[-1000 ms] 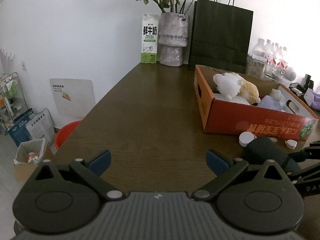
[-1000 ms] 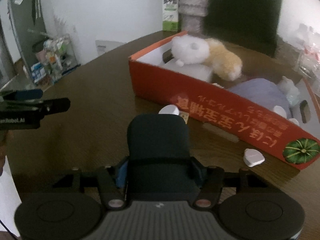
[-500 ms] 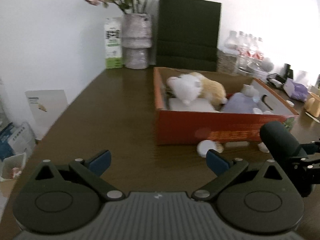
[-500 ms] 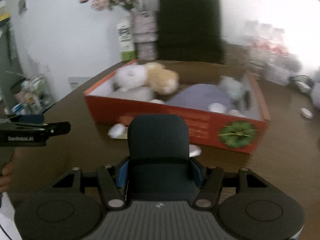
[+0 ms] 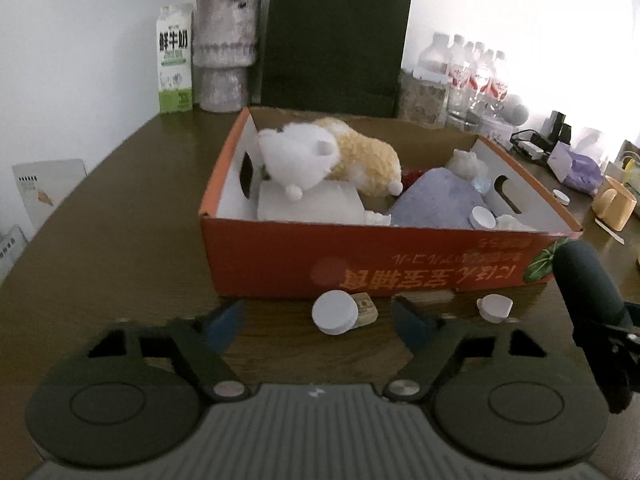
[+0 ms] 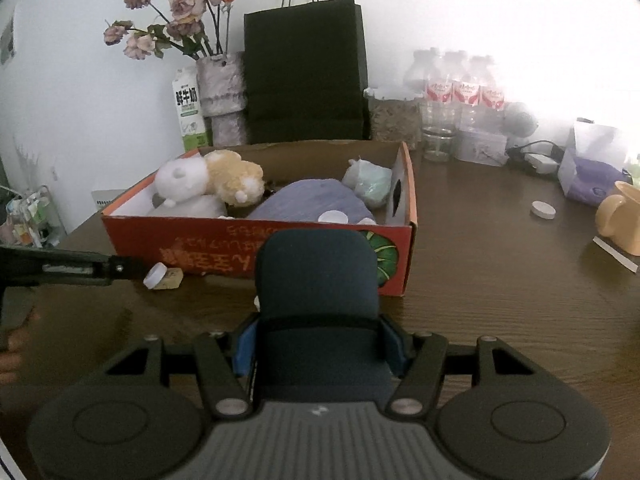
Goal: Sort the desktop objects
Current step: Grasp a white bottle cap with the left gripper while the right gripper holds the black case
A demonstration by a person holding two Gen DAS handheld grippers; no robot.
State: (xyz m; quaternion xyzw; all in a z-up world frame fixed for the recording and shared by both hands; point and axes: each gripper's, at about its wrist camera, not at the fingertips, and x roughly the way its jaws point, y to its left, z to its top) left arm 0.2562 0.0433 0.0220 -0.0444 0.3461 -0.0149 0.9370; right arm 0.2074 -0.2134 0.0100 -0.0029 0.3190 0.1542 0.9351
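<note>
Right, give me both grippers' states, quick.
Left gripper: open, nothing gripped; jaws have just been closing.
Right gripper: shut on the dark blue rounded case.

Bare counter (image 5: 120, 216) lies open to the left of the orange box (image 5: 360, 264), clear back to the milk carton (image 5: 174, 60) and vase (image 5: 226, 52). In front of the box the strip is narrow, with a white cap (image 5: 335, 313), a small cork-coloured block (image 5: 366, 309) touching it, and a second white piece (image 5: 495, 307). To the right of the box, open counter holds only a white disc (image 6: 543, 209) and a yellow mug (image 6: 619, 218). The black paper bag (image 6: 306, 76) and bottles (image 6: 460, 92) close the rear edge. The box interior is crowded with soft toys (image 5: 320, 156).
</note>
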